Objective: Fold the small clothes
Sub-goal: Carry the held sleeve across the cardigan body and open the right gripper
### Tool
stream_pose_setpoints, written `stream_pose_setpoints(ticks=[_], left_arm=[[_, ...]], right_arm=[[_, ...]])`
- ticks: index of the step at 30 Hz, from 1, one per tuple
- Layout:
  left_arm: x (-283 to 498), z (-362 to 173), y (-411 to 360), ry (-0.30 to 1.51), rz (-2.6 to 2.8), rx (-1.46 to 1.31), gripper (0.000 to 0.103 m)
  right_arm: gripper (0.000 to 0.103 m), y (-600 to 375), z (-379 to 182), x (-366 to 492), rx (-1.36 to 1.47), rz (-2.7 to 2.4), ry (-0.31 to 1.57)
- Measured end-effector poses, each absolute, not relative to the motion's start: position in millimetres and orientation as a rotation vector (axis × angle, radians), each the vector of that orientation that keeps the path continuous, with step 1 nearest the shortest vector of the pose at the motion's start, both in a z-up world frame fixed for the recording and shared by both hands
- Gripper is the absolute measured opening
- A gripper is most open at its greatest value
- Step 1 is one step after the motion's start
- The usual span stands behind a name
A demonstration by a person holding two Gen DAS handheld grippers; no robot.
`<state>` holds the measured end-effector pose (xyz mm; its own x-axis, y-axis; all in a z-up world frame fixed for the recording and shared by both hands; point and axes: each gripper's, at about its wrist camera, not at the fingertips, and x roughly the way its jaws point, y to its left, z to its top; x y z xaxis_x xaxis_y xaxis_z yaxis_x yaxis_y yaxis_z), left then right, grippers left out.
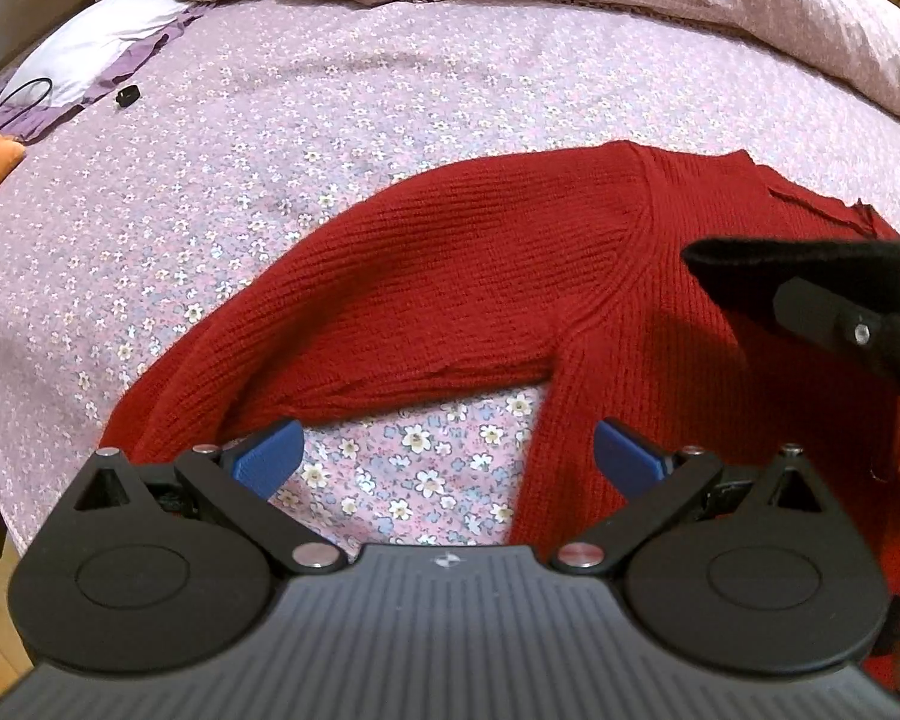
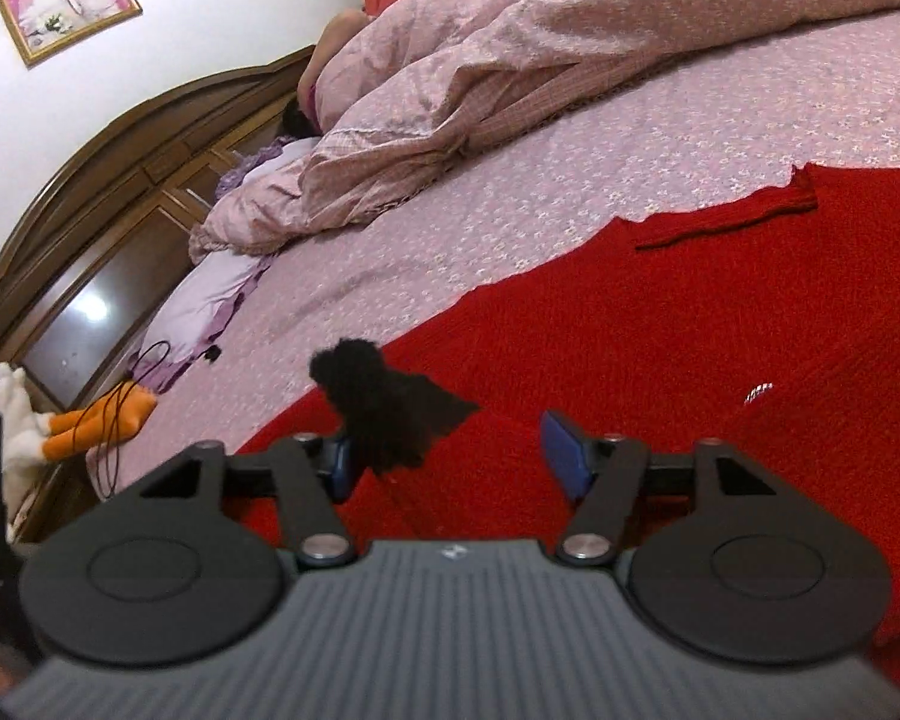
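Observation:
A red knit sweater lies flat on the flowered bed sheet, one sleeve reaching out to the left. My left gripper is open just above the bare sheet in the angle between that sleeve and the sweater's body, with nothing between its blue pads. In the right wrist view my right gripper is open low over the red sweater. A small black fuzzy cloth hangs against its left pad, and the other pad stands clear of it. From the left wrist view the black cloth sits over one right finger.
A crumpled pink duvet is heaped along the far side of the bed. A lilac pillow, a black cable, a small black object and an orange plush toy lie near the wooden headboard.

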<state>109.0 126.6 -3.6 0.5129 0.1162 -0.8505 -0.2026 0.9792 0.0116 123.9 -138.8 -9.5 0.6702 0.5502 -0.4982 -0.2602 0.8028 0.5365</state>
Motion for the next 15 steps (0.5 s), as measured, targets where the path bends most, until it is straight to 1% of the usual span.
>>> stream_pose_setpoints(ticks=[6, 7, 9, 15], left_arm=[[105.4, 4.1, 124.5, 0.996, 0.181, -0.090, 0.103], [104.9, 5.8, 124.2, 0.992, 0.177, -0.093, 0.103], [104.4, 8.8, 123.4, 0.986, 0.166, -0.100, 0.103], [102.9, 14.2, 116.8, 0.969, 0.128, -0.108, 0.103]], right_arm=[[0.066, -149.4, 3.3, 108.5, 0.471, 0.482, 0.754], [0.066, -152.0, 6.2, 105.3, 0.469, 0.485, 0.758], [0.072, -159.6, 13.1, 97.1, 0.461, 0.500, 0.757], [0.073, -187.0, 24.1, 80.8, 0.407, 0.480, 0.759]])
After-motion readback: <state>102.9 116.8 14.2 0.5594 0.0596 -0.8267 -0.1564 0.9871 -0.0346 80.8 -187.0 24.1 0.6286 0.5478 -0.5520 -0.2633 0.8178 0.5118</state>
